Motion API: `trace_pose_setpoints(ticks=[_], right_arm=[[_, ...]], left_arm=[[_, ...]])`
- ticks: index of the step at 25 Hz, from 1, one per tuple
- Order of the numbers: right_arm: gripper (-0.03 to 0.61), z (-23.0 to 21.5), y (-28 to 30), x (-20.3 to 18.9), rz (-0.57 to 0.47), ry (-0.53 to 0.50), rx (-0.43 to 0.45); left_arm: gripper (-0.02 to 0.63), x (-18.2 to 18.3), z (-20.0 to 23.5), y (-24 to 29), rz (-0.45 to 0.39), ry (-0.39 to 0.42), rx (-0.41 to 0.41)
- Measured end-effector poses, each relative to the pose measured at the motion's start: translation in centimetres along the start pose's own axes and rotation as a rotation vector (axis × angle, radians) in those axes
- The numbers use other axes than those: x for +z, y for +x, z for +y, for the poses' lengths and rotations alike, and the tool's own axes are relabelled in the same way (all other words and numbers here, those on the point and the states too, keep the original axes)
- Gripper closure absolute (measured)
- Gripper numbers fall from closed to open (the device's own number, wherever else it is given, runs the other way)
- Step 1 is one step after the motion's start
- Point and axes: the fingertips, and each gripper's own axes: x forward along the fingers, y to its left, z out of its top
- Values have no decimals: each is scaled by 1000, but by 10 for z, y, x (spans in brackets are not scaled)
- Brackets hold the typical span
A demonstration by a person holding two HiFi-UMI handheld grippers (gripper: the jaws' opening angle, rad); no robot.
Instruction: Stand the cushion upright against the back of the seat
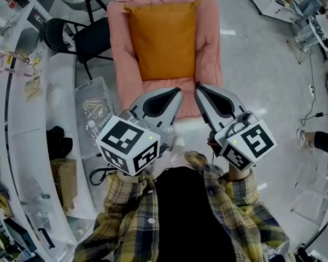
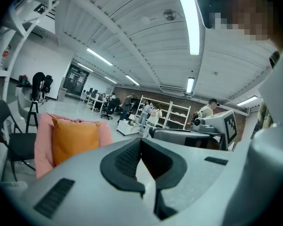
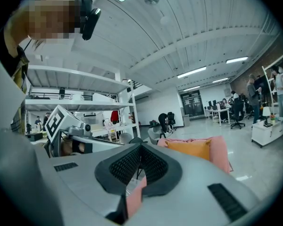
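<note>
I see the orange cushion (image 1: 167,37) standing upright against the back of the pink seat (image 1: 208,64). Its long axis runs up the backrest, and its 2 top corners sit near the back's upper edge. My left gripper (image 1: 176,91) and right gripper (image 1: 199,88) are both closed on nothing, side by side at the seat's front edge. Their cubes (image 1: 128,144) carry black-and-white square markers.

cushion (image 1: 167,37) against back of seat (image 1: 210,59), chair (image 1: 95,37) to left
</note>
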Motion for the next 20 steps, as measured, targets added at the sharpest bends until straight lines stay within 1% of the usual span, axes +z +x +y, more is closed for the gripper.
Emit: trace_pose_setpoints(ticks=[14, 16, 20], right_arm=[[560, -11, -1, 0, 0, 10, 4], [560, -13, -1, 0, 0, 11, 4], [560, -21, -4, 0, -2, 11, -6]], left_arm=[[608, 1, 2, 9, 2, 0, 10], [609, 2, 2, 12, 10, 12, -2], [607, 9, 4, 20, 26, 62, -33]])
